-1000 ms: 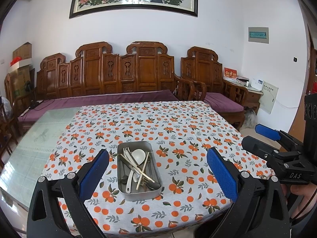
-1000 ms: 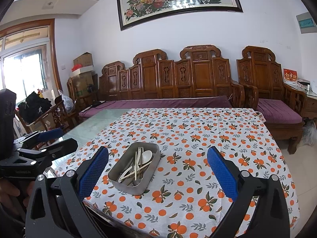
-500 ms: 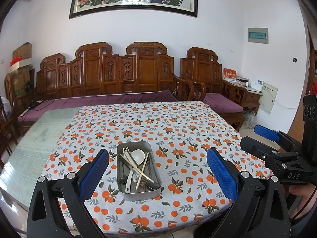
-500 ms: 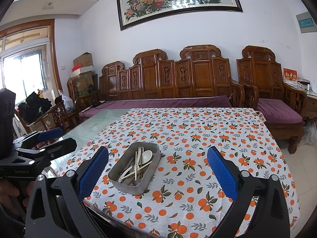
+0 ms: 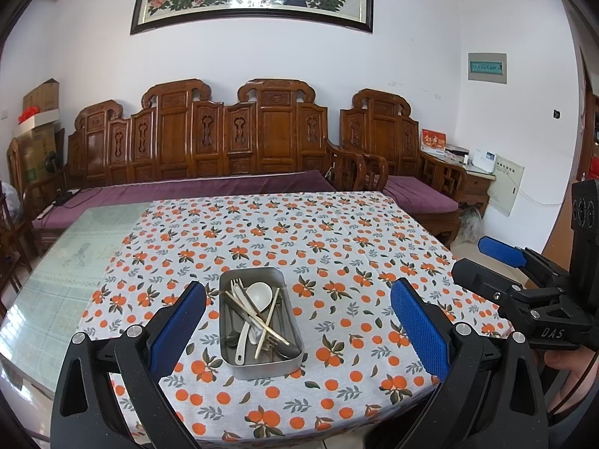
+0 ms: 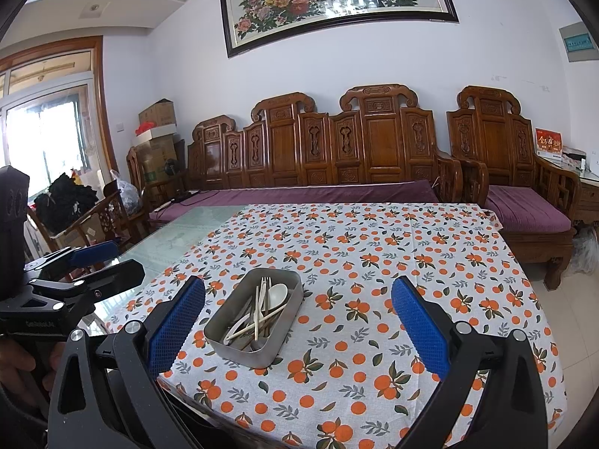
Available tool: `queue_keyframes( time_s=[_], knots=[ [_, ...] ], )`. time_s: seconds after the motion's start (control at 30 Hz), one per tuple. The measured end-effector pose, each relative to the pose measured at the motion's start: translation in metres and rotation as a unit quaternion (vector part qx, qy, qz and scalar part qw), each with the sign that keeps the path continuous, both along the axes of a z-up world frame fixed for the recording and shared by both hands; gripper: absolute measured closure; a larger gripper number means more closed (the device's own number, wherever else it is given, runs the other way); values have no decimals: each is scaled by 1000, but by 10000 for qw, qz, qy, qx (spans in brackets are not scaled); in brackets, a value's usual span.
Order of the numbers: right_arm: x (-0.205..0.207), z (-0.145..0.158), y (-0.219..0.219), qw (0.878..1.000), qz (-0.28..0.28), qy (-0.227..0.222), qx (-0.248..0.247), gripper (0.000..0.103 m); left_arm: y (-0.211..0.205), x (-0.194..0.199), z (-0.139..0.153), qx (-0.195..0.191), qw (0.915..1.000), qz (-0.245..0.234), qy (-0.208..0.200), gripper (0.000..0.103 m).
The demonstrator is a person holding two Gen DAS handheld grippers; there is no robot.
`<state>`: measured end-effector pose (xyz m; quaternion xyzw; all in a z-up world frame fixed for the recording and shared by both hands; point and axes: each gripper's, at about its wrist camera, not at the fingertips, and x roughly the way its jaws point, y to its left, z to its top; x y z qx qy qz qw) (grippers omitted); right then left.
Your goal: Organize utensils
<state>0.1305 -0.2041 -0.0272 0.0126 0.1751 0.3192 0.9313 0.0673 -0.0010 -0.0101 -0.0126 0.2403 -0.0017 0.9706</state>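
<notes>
A rectangular metal tray sits near the front edge of the table. Inside lie a white spoon, a pale fork, chopsticks and darker metal utensils, all jumbled. My left gripper hovers open, short of the tray, blue pads wide on both sides. My right gripper is open too, held back from the table's near edge, with the tray left of its centre. Each gripper shows in the other's view: the right gripper and the left gripper, both empty.
An orange-print cloth covers most of the table; bare glass shows at its left. A carved wooden sofa with purple cushions stands behind, an armchair to the right. Boxes and bags sit at far left.
Almost nothing differs; the left wrist view has shifted very slightly, and the right gripper sits a touch lower and nearer in it. The tray and utensils have not moved.
</notes>
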Motion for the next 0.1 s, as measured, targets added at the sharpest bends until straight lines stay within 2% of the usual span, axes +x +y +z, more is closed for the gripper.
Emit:
queue_keyframes(
  time_s=[0.1],
  knots=[
    [0,0,0,10000,-1,3,2,3,-2,1,1,0,10000,-3,-8,8]
  ],
)
